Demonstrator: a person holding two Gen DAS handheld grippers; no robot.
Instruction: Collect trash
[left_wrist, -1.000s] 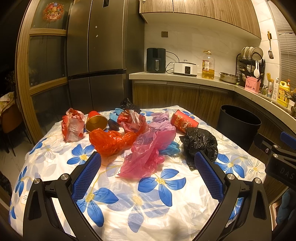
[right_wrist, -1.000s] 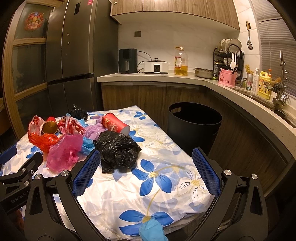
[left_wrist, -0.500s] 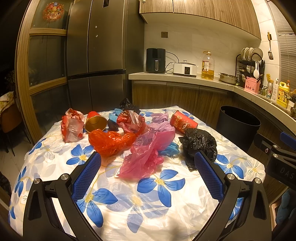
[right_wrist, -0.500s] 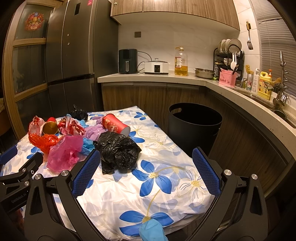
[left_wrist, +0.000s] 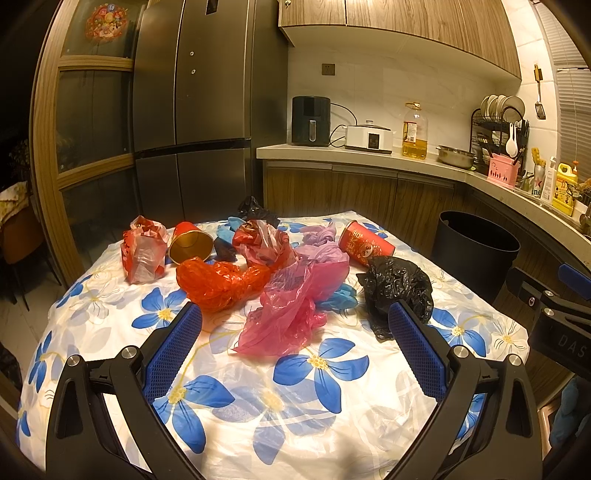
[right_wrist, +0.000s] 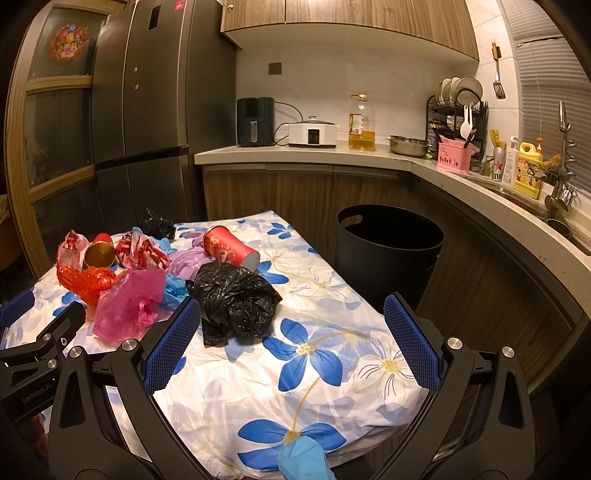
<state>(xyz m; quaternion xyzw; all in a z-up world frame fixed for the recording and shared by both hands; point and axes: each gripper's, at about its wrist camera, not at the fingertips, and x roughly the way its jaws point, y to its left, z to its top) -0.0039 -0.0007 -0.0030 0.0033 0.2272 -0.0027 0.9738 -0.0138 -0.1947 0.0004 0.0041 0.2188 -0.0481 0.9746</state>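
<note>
Trash lies on a table with a blue-flowered cloth (left_wrist: 295, 398): a pink plastic bag (left_wrist: 291, 306), an orange-red bag (left_wrist: 218, 277), a crumpled black bag (left_wrist: 399, 288), a red paper cup (left_wrist: 365, 247), a gold-lined cup (left_wrist: 190, 243) and a red-and-clear wrapper (left_wrist: 142, 251). My left gripper (left_wrist: 295, 332) is open and empty, just short of the pink bag. My right gripper (right_wrist: 291, 332) is open and empty, near the black bag (right_wrist: 236, 295). A black bin (right_wrist: 388, 251) stands on the floor right of the table.
A fridge (left_wrist: 199, 110) stands behind the table. A kitchen counter (right_wrist: 369, 155) with appliances, an oil bottle and a dish rack runs along the back and right. A blue glove (right_wrist: 301, 458) hangs at the table's near edge. The right gripper's body (left_wrist: 554, 325) shows at right.
Both grippers have stayed almost still; the left has edged slightly toward the table. Nothing was taken hold of.
</note>
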